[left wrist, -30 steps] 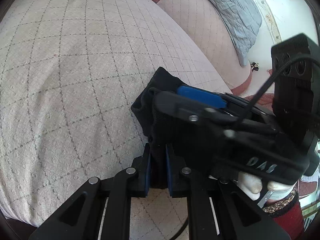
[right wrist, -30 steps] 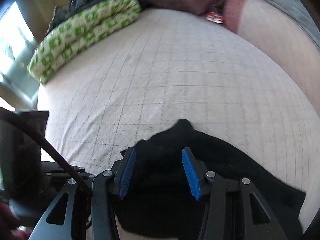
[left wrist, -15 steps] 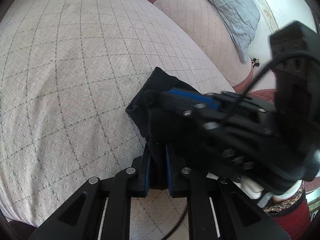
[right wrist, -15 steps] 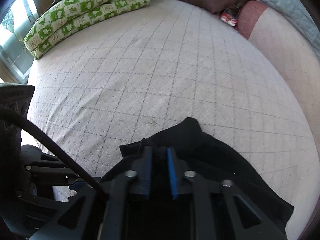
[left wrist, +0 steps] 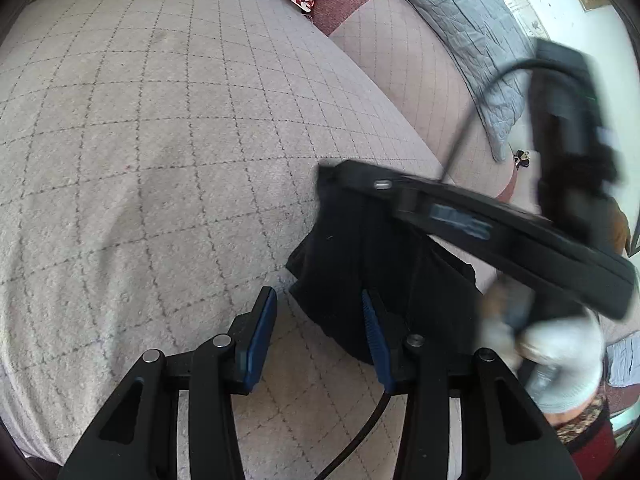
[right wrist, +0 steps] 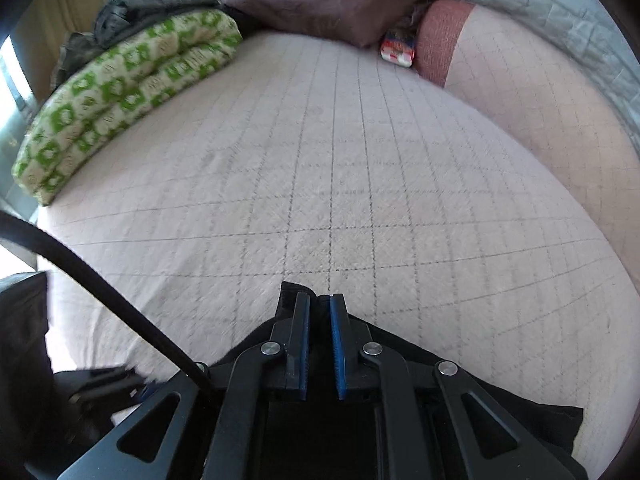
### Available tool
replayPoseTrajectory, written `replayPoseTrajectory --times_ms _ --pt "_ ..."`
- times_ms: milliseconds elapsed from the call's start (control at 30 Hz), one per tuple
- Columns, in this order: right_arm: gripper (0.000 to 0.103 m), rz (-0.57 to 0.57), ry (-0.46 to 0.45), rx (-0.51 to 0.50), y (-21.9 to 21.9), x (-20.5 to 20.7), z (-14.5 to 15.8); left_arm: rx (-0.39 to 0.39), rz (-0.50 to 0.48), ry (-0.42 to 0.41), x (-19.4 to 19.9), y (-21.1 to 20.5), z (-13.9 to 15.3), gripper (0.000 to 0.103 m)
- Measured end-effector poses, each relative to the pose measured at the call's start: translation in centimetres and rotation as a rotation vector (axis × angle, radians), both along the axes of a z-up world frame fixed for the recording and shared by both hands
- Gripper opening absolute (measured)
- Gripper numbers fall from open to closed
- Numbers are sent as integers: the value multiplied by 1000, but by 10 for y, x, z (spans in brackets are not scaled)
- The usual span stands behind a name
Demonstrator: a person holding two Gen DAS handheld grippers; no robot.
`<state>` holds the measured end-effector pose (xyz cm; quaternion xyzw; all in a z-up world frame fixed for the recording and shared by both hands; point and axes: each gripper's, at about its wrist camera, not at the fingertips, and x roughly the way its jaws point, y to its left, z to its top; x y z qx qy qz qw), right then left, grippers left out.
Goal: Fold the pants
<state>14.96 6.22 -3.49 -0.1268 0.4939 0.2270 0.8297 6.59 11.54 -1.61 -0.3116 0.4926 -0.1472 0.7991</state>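
Left gripper (left wrist: 318,334) jaws apart, empty, just beside the pants (left wrist: 372,264). Right gripper (right wrist: 319,346) clamped on a pants edge. Pants bunched at the near edge of the bed (right wrist: 360,168); folding looks unfinished. Green quilt (right wrist: 120,96) far side.

Bright daylight enters from the window (right wrist: 10,68) beside the green quilt (right wrist: 120,100), blown out white. Fisheye bending curves the bed (left wrist: 160,140). The right gripper (left wrist: 460,216) is motion-blurred.
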Motion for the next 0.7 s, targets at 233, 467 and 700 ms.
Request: replayPoseTrajectory --times_ms 233,467,700 --pt "51 -154 -82 54 -28 -3 17 -125 112 0 -7 39 -2 60" --pt "55 -342 -105 165 -161 -79 36 -59 142 -37 -13 33 9 61" --pt "55 -788 -84 163 -365 -194 16 -70 82 -129 -24 29 23 61"
